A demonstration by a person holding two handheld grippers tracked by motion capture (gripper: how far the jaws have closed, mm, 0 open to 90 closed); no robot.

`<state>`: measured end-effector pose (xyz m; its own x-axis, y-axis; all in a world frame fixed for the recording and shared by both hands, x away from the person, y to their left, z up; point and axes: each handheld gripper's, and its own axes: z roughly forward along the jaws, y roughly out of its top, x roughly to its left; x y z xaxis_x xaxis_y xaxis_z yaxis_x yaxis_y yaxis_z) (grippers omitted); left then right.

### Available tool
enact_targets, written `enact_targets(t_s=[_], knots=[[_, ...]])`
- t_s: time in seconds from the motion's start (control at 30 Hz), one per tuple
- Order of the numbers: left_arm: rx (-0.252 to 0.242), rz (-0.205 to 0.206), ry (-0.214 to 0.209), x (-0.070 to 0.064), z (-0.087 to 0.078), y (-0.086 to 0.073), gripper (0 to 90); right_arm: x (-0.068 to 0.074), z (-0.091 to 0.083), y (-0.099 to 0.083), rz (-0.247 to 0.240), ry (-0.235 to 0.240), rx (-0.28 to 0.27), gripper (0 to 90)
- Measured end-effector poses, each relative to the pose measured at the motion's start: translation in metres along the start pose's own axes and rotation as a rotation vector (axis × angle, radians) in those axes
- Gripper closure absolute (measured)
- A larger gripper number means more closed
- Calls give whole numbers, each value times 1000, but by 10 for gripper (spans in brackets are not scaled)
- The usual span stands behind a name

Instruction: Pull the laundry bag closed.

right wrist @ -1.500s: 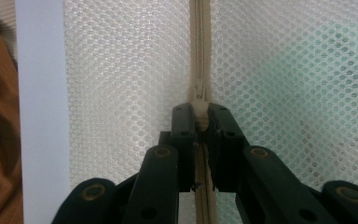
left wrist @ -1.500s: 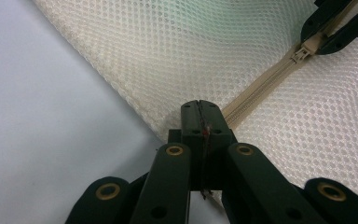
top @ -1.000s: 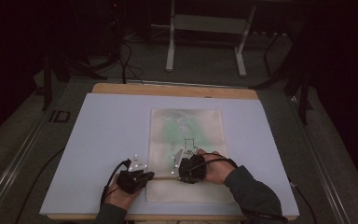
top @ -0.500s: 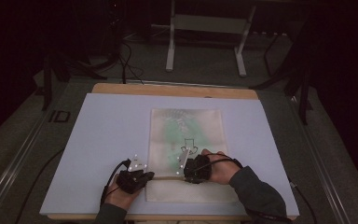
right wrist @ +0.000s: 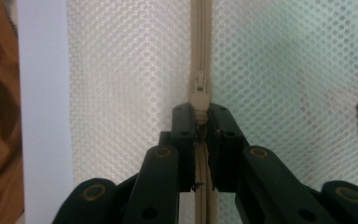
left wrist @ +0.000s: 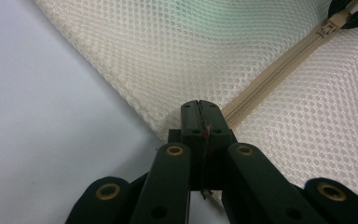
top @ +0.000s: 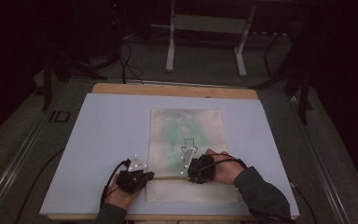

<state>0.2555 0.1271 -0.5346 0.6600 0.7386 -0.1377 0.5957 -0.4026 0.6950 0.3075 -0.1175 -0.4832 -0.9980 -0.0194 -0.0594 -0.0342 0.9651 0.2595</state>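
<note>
Right tool [right wrist: 200, 122]: jaws clamped on the beige plastic zipper pull [right wrist: 199, 99] of the cream mesh laundry bag [top: 186, 140]; the slider sits just past the jaw tips, on the beige zipper tape [right wrist: 200, 37]. In the high view the right tool [top: 192, 167] lies over the bag's near part, close to the tabletop's front edge.

Left tool [left wrist: 200, 116]: jaws pressed together, pinching the bag's mesh edge at the zipper's end; the zipper tape [left wrist: 279, 65] runs away diagonally from the tips. In the high view the left tool [top: 142, 175] sits at the bag's near-left side, touching it.

Bag: flat on the pale lilac tabletop [top: 102, 135], centred left to right, its near edge just short of the front edge. Open surface lies wide to left and right of the bag and beyond its far edge; little room is left toward the front edge.

Against the picture 0.5 s ago: the right tool stands slightly further right along the zipper line; the left tool and bag are unchanged.

Hard to make out: the green contents behind the mesh are blurred; a dark line drawing at the right gripper view's edge is cut off.
</note>
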Motion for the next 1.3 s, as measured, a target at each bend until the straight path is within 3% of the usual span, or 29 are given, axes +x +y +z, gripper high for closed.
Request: enact_targets(t_s=[0.6, 1.3], knots=[[0, 1, 0, 0, 0, 0, 893, 0, -6, -17, 14, -5, -2, 825], [1, 0, 2, -1, 0, 0, 893, -2, -14, -47, 63, -7, 7, 826]])
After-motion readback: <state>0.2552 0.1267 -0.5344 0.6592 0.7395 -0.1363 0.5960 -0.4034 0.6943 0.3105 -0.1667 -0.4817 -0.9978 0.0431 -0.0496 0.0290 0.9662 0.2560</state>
